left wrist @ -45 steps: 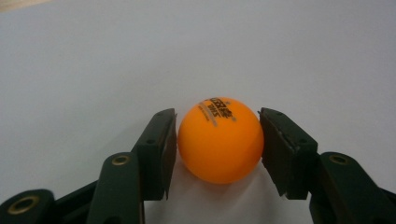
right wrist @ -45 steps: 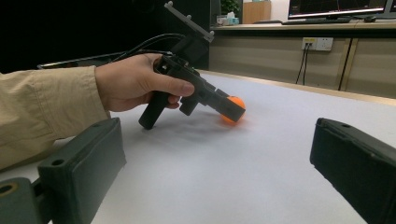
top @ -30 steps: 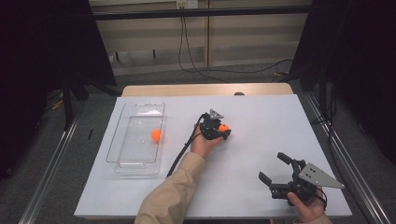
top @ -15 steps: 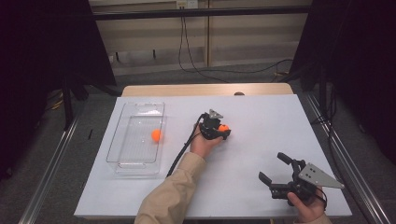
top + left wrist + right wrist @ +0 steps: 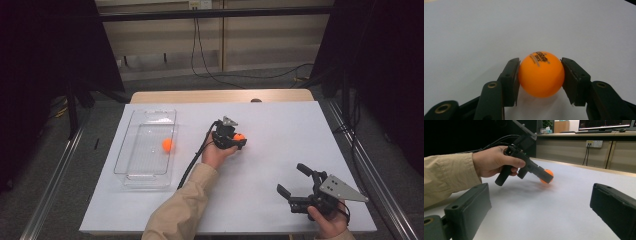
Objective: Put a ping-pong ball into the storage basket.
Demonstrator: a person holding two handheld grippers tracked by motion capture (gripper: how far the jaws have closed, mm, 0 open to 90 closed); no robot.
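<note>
One orange ping-pong ball (image 5: 541, 74) sits clamped in the left tool (image 5: 541, 75), right of the clear tray (image 5: 131, 162). Its twin (image 5: 167, 145) lies inside that tray. Right tool (image 5: 295, 181) gapes apart.

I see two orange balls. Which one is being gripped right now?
The orange ball on the white table, squeezed between the left gripper's jaws mid-table. The other ball lies loose inside the clear tray, untouched.

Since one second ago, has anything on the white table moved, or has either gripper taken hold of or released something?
Nothing visibly changed. The left gripper stays shut on the small orange plastic ball in the middle of the white table. The right gripper rests open near the front edge. The second orange ball lies in the clear plastic rectangular tray as before.
</note>
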